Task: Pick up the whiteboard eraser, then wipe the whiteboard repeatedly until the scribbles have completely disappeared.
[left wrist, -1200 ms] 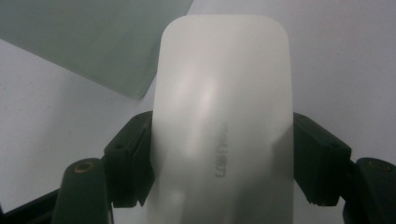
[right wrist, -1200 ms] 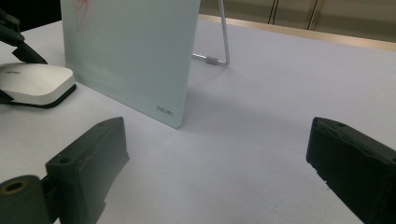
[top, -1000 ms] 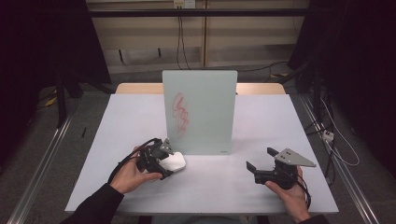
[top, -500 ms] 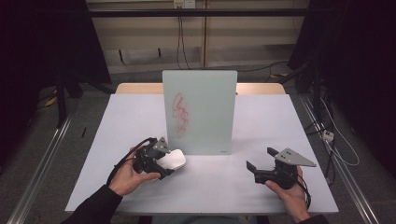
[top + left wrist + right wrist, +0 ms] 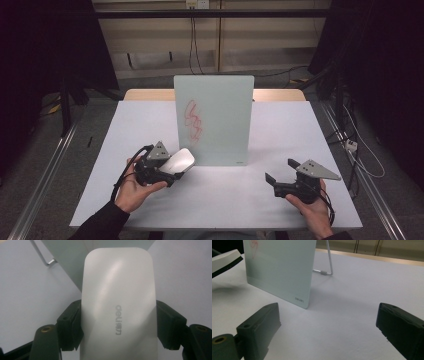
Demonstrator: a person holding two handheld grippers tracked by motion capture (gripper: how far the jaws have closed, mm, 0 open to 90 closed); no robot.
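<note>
The white eraser [image 5: 117,307] is clamped across its width by the left gripper [image 5: 165,167], fingers [image 5: 71,327] closed on its sides, long axis pointing up toward the glass board [image 5: 214,120] just beyond, where red scribbles [image 5: 194,120] are seen. The right gripper [image 5: 280,180] is held wide open and empty above the counter [image 5: 300,130].

**What the frames leave out**

The white eraser [image 5: 118,305] runs off the bottom edge of the left gripper view, and its body covers most of the glass board [image 5: 75,262] behind it; the felt underside faces away from that camera. In the high view the left gripper [image 5: 172,172] hides the eraser's rear end. The red scribble [image 5: 254,246] on the board is cut by the top edge of the right gripper view (its form unreadable there), and the board hides most of its wire stand [image 5: 328,261]
</note>
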